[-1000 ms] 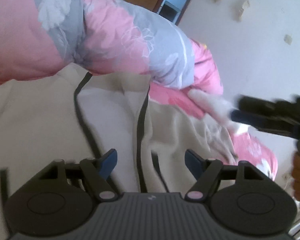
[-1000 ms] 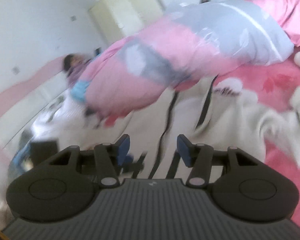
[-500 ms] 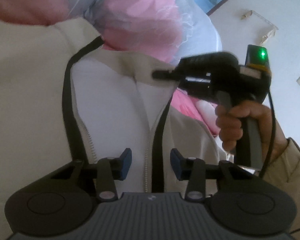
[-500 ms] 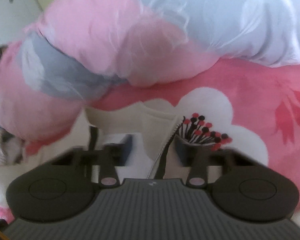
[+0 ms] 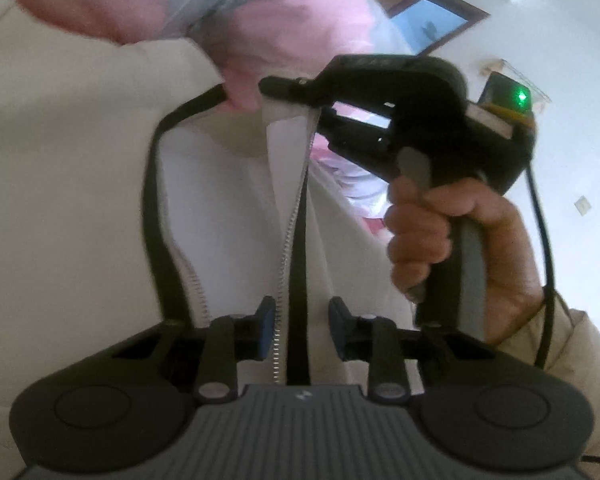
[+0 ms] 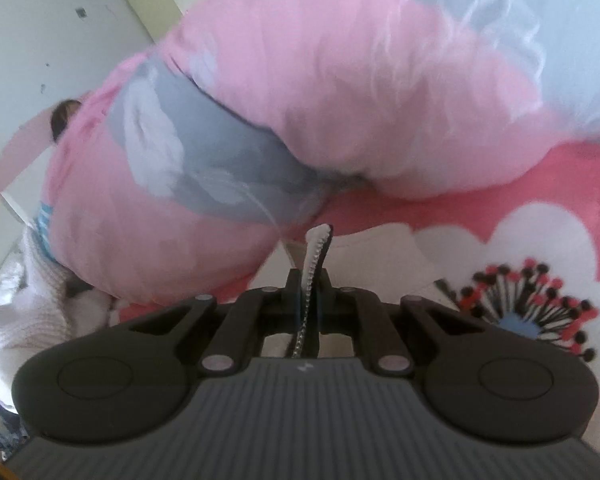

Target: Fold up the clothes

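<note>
**Both grippers taking the zipper edge of the jacket front**

The cream jacket (image 5: 80, 184) lies spread on the bed, on a pink flowered blanket (image 6: 480, 208), just below a rolled pink and grey quilt (image 6: 260, 120); its front is open, with a black-trimmed zipper edge (image 5: 298, 240) running away from the left wrist camera.

The right gripper (image 6: 309, 294) has its fingers clenched on the top end of that zipper edge, whose toothed tip stands up just beyond them; in the left view the same gripper, held in a person's hand (image 5: 440, 236), pinches the edge near the collar. The left gripper (image 5: 300, 326) sits lower along the same edge; its fingers (image 5: 266, 326) are closing with the zipper tape between them, but gaps still show on both sides, so they are not yet pressing.

The step in hand looks like securing one front panel at two points, ready to lay it over; the fold itself is not yet begun. The next move calls for the left fingers to finish clamping on the tape; then both hands should carry the panel together, keeping the edge taut, so it lands flat and clear of the quilt.
</note>
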The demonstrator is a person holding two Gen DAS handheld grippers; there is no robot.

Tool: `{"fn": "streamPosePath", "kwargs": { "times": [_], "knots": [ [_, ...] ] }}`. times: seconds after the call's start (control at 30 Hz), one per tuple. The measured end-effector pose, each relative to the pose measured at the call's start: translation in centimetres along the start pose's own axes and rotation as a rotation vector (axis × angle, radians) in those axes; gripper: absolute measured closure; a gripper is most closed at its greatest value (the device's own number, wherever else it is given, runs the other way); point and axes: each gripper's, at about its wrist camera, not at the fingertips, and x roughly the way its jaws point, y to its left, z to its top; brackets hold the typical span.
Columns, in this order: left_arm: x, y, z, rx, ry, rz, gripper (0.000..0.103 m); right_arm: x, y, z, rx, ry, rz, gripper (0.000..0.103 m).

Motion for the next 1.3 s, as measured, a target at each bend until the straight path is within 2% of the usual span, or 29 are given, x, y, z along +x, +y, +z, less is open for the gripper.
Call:
{"fn": "streamPosePath", "kwargs": {
  "times": [0.13,0.27,0.37,0.47,0.5,0.53,0.6,0.7,0.77,0.9,1.0,1.03,1.07,1.1,1.17,1.3],
  "knots": [
    [0.3,1.1,-0.1,-0.046,0.007,0.026,0.086,3.1,-0.6,-0.4,-0.023,0.056,-0.058,0.098],
    [0.4,1.3,-0.3,-0.052,0.005,0.032,0.087,5.2,-1.2,-0.9,-0.024,0.092,-0.073,0.097],
    [0.5,1.5,-0.2,-0.062,0.009,0.033,0.087,6.1,-1.5,-1.1,-0.013,0.106,-0.07,0.092],
    [0.2,1.3,0.0,-0.061,0.009,0.033,0.087,5.6,-2.2,-0.7,0.04,0.092,-0.037,0.078],
    [0.3,1.3,0.1,-0.058,0.009,0.035,0.088,5.1,-2.5,-0.4,0.067,0.079,-0.02,0.069],
    [0.4,1.3,0.1,-0.056,0.009,0.037,0.088,4.4,-2.8,0.0,0.09,0.059,0.002,0.061],
    [0.4,1.2,0.1,-0.056,0.009,0.038,0.088,2.5,-3.4,0.8,0.121,0.001,0.051,0.052],
    [0.4,1.2,0.0,-0.056,0.008,0.04,0.089,-0.4,-4.3,2.3,0.125,-0.085,0.084,0.046],
    [0.5,1.2,0.1,-0.055,0.008,0.042,0.089,-1.1,-4.8,3.0,0.098,-0.1,0.019,0.043],
    [0.9,1.2,0.1,-0.049,0.005,0.046,0.09,2.1,-6.6,3.4,0.071,0.081,-0.132,0.043],
    [0.9,1.2,0.2,-0.046,0.003,0.05,0.091,4.9,-7.3,2.9,0.041,0.184,-0.178,0.045],
    [0.7,1.1,0.2,-0.046,0.003,0.051,0.091,5.3,-7.3,2.8,0.027,0.192,-0.172,0.049],
    [0.6,1.0,0.3,-0.047,0.002,0.05,0.092,5.6,-7.1,2.9,0.009,0.192,-0.163,0.057],
    [0.6,1.0,0.3,-0.048,0.001,0.05,0.093,5.5,-6.8,2.9,-0.006,0.182,-0.15,0.086],
    [0.5,1.0,0.4,-0.049,-0.001,0.049,0.093,4.9,-6.1,3.0,-0.034,0.148,-0.117,0.091],
    [0.2,0.9,0.6,-0.053,-0.005,0.05,0.094,4.2,-5.2,3.1,-0.068,0.054,-0.076,0.092]
  ]
}}
